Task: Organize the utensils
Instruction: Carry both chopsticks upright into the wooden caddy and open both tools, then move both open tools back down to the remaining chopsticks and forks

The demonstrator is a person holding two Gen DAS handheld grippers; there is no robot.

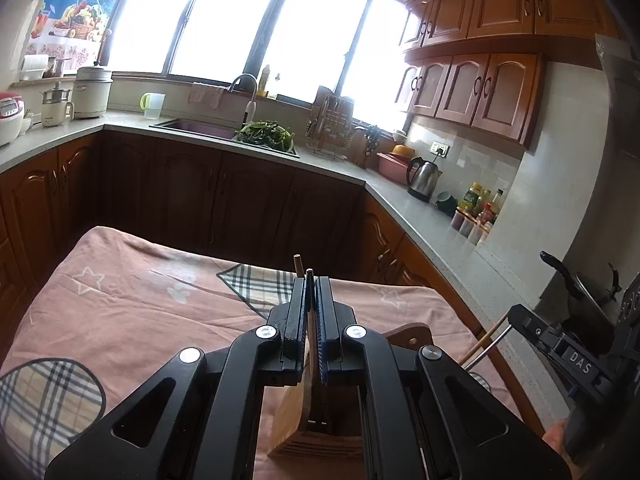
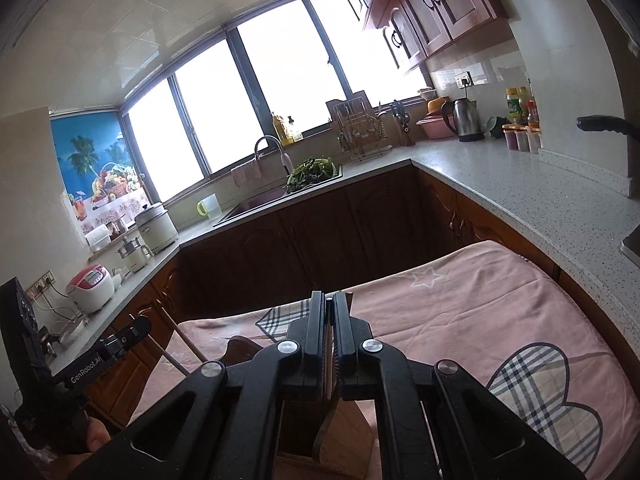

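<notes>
Under both claws, wooden holder (image 1: 296,420)

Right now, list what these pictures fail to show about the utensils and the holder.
- Left wrist view: left gripper hides most of its chopstick.
- Left wrist view: wooden holder slots blocked by fingers.
- Right wrist view: right gripper covers its utensil; type unclear.

Open cloth ahead, wooden holder below

Ahead of the left tool (image 1: 311,280), the table (image 1: 132,300) under its pink star-printed cloth lies bare; a slotted light wooden holder (image 1: 296,412) stands right beneath it, and the right tool (image 1: 520,316) crowds in close at its right.
</notes>
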